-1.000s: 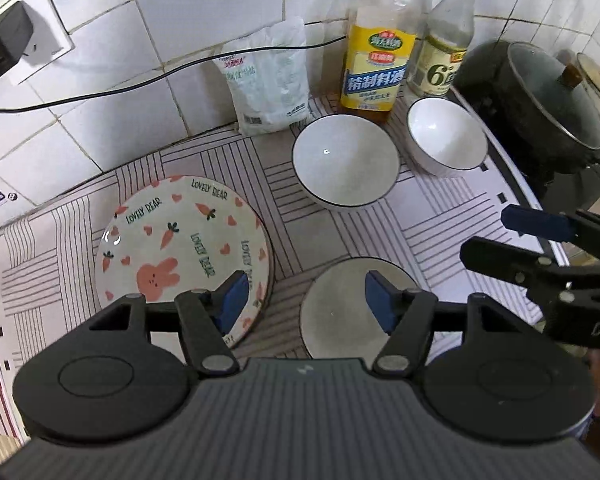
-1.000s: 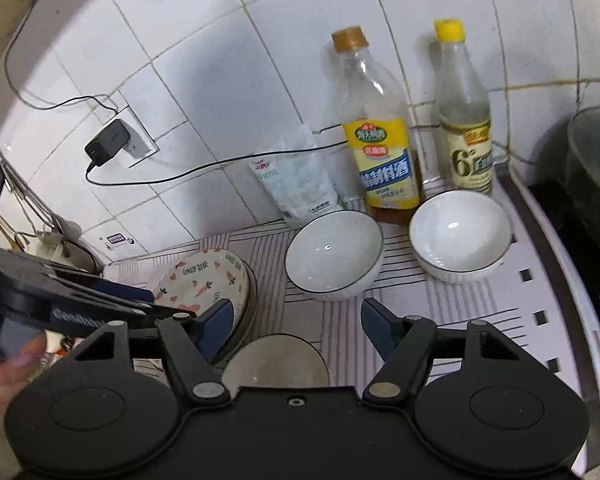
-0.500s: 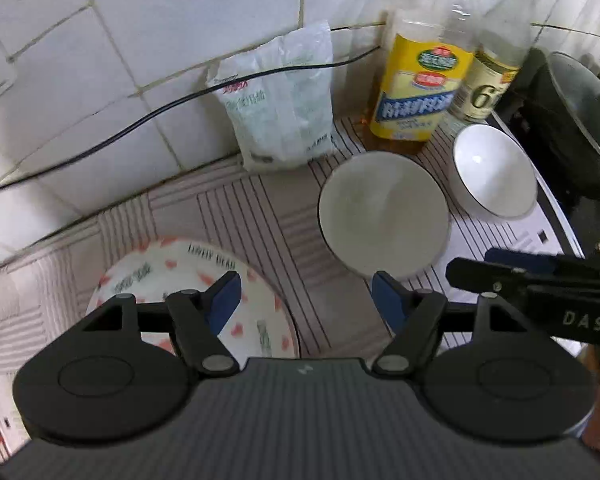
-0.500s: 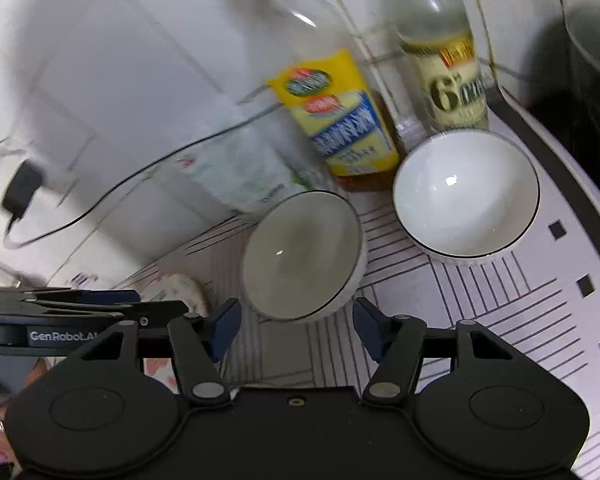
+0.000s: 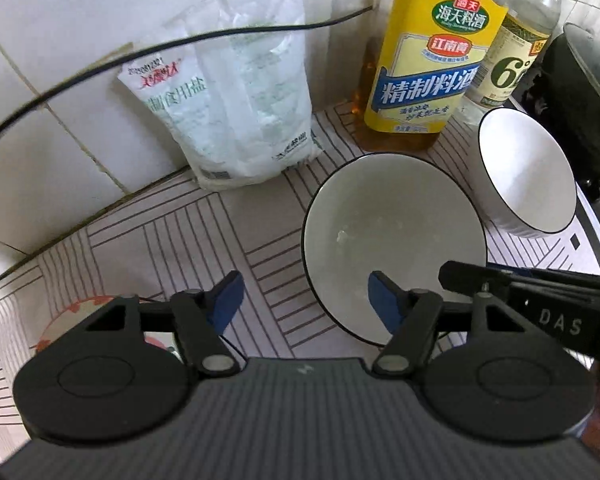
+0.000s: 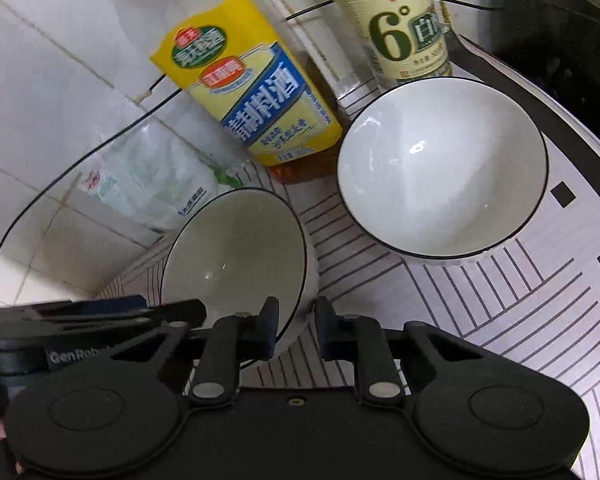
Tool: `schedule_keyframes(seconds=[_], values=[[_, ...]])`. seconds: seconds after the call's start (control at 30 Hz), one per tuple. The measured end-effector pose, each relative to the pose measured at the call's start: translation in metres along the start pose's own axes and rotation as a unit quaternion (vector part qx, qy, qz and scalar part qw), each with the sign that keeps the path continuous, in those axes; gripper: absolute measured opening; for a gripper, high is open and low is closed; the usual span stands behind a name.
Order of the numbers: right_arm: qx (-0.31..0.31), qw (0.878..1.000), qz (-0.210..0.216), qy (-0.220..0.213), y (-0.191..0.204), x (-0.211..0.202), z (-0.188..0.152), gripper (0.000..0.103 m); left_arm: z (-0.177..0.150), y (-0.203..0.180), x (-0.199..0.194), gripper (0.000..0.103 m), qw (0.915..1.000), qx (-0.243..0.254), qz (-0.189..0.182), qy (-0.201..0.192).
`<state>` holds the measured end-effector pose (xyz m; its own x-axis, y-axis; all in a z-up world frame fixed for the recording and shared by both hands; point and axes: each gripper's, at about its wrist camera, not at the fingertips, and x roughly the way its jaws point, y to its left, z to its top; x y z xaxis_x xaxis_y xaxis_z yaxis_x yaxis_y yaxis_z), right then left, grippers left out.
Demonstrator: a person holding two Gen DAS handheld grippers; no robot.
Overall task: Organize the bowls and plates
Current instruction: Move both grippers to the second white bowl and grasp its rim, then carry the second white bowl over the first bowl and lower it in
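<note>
A: Nearest the lens, how do the two tools stand?

B: The right gripper (image 6: pixel 297 330) has its jaws narrowed around the near rim of the grey-white bowl (image 6: pixel 236 256), one finger inside and one outside; whether the pads press the rim cannot be told. The left gripper (image 5: pixel 302 300) is spread wide, holding nothing, its right fingertip (image 5: pixel 380 294) over that same bowl (image 5: pixel 394 240).

A: And where does the bowl sit?

B: On the striped mat (image 5: pixel 220 236), in front of the salt bag (image 5: pixel 236 96). The bunny plate (image 5: pixel 66 320) peeks out at the lower left, mostly hidden.

A: Farther back?

B: A second white bowl (image 6: pixel 442 168) stands just right of the first, close but apart. Behind them, against the tiled wall, stand the yellow-labelled cooking wine bottle (image 6: pixel 252 104) and the vinegar bottle (image 6: pixel 404 28). A dark pot (image 5: pixel 580 96) is at far right.
</note>
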<state>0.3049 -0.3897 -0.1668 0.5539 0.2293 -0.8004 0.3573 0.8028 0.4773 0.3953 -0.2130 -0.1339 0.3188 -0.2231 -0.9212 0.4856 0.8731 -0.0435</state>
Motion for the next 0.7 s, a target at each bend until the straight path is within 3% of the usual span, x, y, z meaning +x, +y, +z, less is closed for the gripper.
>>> schedule_keyframes(seconds=[0.07,0.2,0.43,0.7], values=[[-0.001,1.0,-0.007,-0.006,-0.002,0.001,-0.001,0.014,-0.003,0.0,0.003,0.031,1.0,-0.003,-0.006,0.005],[0.001,1.0,-0.001,-0.013,-0.006,0.002,0.002,0.009,-0.01,0.0,0.012,0.014,0.9989,-0.023,-0.031,0.029],[-0.002,1.0,0.01,0.004,0.0,-0.01,0.004,0.009,-0.022,-0.006,-0.011,0.014,0.9991,-0.03,-0.019,0.024],[-0.005,0.999,0.043,-0.001,0.007,-0.058,-0.012,0.01,-0.035,-0.022,-0.066,0.014,0.9996,-0.014,-0.003,0.023]])
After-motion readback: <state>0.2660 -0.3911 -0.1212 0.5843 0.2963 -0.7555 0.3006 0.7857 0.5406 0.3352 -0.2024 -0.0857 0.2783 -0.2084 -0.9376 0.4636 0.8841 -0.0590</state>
